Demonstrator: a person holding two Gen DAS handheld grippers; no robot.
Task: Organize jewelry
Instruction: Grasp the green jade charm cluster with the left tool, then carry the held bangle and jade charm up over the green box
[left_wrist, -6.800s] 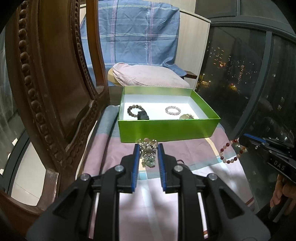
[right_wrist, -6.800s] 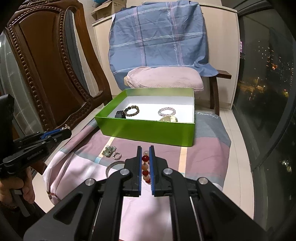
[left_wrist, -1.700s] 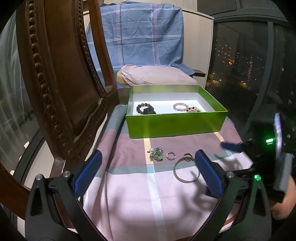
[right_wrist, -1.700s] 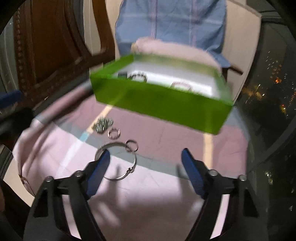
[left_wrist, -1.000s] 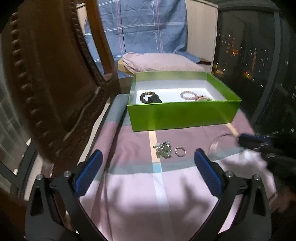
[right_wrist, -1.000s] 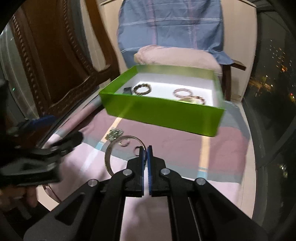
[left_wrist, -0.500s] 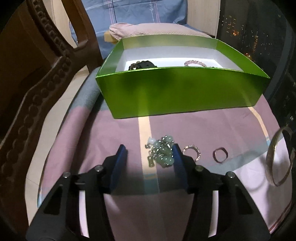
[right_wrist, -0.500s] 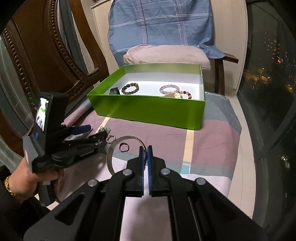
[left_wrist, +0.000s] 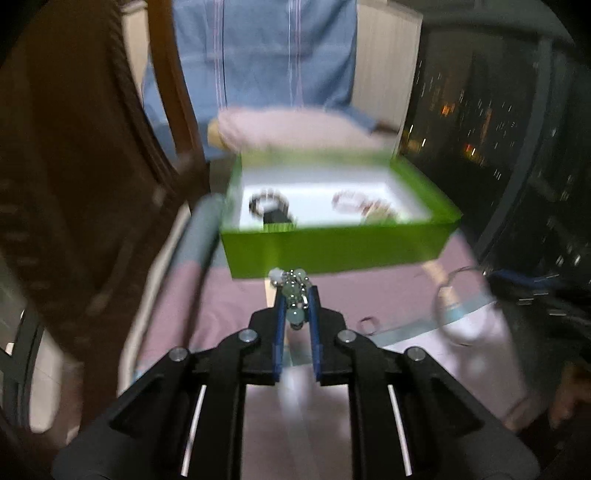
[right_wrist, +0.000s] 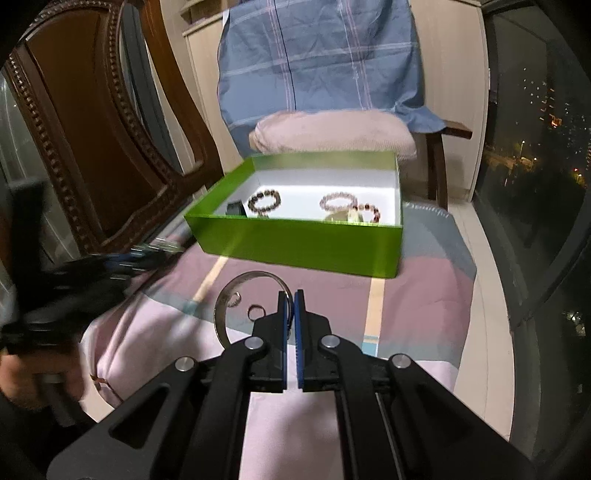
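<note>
My left gripper (left_wrist: 295, 295) is shut on a green bead cluster (left_wrist: 293, 291) and holds it lifted in front of the green box (left_wrist: 332, 247); this view is blurred. My right gripper (right_wrist: 290, 299) is shut on a silver bangle (right_wrist: 236, 291), held above the pink striped cloth (right_wrist: 417, 291). The green box (right_wrist: 295, 240) holds a dark bead bracelet (right_wrist: 264, 201), a pink bracelet (right_wrist: 338, 201) and a red bead bracelet (right_wrist: 367, 210). Two small rings lie on the cloth: one (right_wrist: 255, 311) beside my right gripper, one (right_wrist: 233, 300) inside the bangle's outline. The left gripper (right_wrist: 122, 258) shows blurred at left.
A carved wooden chair back (right_wrist: 92, 147) stands at the left. A pink cushion (right_wrist: 332, 133) and blue checked cloth (right_wrist: 317, 55) sit behind the box. Dark window glass (right_wrist: 535, 147) runs along the right. A small ring (left_wrist: 367, 325) lies right of my left gripper.
My left gripper has closed on the green bead cluster and lifted it toward the box. My right gripper stays shut on the bangle, held slightly higher.
</note>
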